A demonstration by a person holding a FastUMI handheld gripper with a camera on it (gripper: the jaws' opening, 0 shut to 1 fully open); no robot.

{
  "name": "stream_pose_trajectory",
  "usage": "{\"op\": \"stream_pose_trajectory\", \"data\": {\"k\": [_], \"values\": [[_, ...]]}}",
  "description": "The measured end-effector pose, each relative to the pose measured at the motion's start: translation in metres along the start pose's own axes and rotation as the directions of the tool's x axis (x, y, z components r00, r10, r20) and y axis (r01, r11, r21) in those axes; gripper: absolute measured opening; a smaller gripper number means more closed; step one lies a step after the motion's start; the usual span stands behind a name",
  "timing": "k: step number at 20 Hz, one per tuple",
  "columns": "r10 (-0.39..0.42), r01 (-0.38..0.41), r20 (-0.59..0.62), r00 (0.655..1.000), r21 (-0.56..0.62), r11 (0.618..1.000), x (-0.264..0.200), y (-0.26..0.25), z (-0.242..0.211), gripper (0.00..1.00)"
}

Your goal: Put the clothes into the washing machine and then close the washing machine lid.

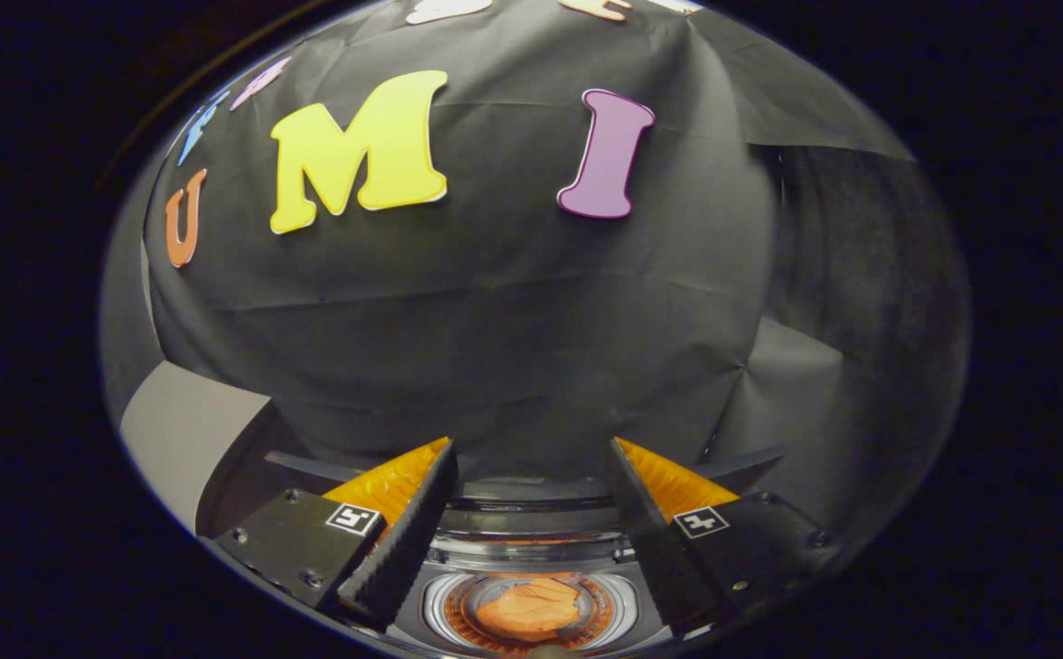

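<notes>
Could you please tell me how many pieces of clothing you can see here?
1: an orange garment lies inside the washing machine drum, below the open hand-held gripper. More may be hidden.

Washing machine (531, 535) perhaps mostly cut off.

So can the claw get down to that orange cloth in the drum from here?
Probably yes. The claw is open and holds nothing, and the orange cloth lies in the washing machine drum below the gap between its fingers, with nothing over the opening.
</notes>
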State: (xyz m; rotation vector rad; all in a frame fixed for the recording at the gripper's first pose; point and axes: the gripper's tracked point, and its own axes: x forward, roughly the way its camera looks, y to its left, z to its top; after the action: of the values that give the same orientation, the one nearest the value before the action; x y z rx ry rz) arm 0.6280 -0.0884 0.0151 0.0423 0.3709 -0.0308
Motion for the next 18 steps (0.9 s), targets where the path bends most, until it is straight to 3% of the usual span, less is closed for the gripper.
{"op": "stream_pose_trajectory", "data": {"k": [18], "values": [[0.002, -0.002, 0.018, 1.0, -0.025, 1.0, -0.054, -0.002, -0.038, 1.0]]}}
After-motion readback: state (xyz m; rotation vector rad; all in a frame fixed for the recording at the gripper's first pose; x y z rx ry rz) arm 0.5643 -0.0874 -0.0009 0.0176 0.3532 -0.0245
